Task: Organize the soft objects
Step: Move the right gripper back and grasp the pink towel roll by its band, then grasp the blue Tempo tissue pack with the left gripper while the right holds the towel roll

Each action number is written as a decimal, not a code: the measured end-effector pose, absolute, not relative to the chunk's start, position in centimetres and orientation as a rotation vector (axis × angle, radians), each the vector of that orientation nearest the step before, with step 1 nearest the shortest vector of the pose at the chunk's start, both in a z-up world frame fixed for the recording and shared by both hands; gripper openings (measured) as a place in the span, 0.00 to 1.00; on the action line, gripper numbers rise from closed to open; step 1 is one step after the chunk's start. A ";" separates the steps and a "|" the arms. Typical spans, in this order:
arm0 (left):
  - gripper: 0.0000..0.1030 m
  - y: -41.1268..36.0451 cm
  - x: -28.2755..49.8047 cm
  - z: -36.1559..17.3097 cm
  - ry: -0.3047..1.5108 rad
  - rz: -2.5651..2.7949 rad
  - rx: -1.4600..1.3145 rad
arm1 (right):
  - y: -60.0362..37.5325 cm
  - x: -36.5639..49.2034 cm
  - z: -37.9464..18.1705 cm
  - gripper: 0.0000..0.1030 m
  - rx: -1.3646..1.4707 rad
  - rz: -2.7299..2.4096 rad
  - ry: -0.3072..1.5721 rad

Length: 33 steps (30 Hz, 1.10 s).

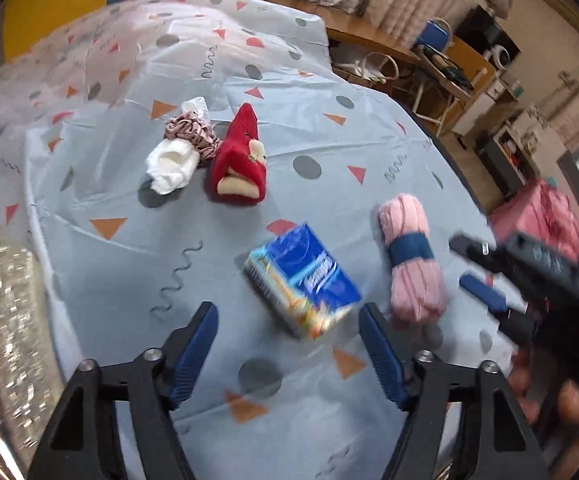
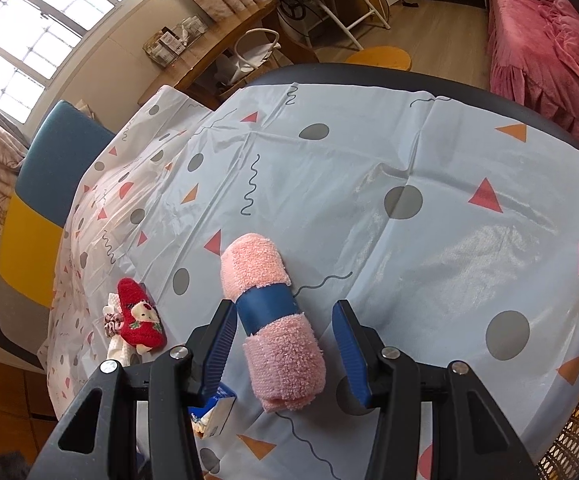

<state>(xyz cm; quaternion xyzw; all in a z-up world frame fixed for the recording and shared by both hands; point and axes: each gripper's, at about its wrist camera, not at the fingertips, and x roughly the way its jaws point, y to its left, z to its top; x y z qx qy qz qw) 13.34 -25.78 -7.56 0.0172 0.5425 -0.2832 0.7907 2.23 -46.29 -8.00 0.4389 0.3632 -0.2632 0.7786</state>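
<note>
Pink rolled towel is seen lying on the patterned tablecloth, between the spread, untouching fingers of the right gripper. Only in the left-wrist view is the blue tissue pack fully shown, left of the towel, ahead of the open left gripper; the red plush slipper lies beyond.

On the table lie five soft things in all. There is one pink towel roll with one blue band around it. There is one blue tissue pack. There is one red slipper and it carries one small bear figure. There is one white cloth and one pink scrunchie. One tablecloth covers the table. There are two grippers, the left and the right; each has two blue pads. Behind the table stands one pink bed and one window.
</note>
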 end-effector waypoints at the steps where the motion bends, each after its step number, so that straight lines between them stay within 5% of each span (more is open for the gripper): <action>1: 0.84 -26.3 13.8 -7.7 1.171 -0.600 0.026 | -46.2 2.3 -8.0 0.49 0.950 -0.562 0.786; 10: 0.87 -31.0 16.3 -12.6 1.222 -0.499 0.181 | -46.1 2.5 -8.0 0.49 0.945 -0.559 0.777; 12: 0.67 -31.1 15.3 -12.3 1.162 -0.501 0.259 | -46.1 2.6 -8.1 0.49 0.935 -0.564 0.788; 15: 0.59 -29.7 14.5 -11.7 1.162 -0.547 0.233 | -46.2 2.7 -8.2 0.49 0.922 -0.575 0.793; 21: 0.59 -25.5 9.7 -11.5 1.115 -0.604 0.325 | -46.5 3.0 -8.4 0.49 0.885 -0.606 0.810; 24: 0.60 -23.0 7.7 -11.7 1.099 -0.617 0.322 | -45.9 3.9 -8.3 0.63 0.837 -0.582 0.826; 30: 0.61 -21.0 6.4 -12.0 1.040 -0.647 0.341 | -44.5 6.5 -9.6 0.65 0.668 -0.579 0.963; 32: 0.61 -21.1 6.0 -12.1 1.012 -0.648 0.355 | -44.2 6.8 -10.5 0.57 0.632 -0.580 1.029; 33: 0.61 -21.0 5.7 -12.2 0.989 -0.651 0.367 | -43.9 7.1 -10.8 0.33 0.614 -0.562 1.044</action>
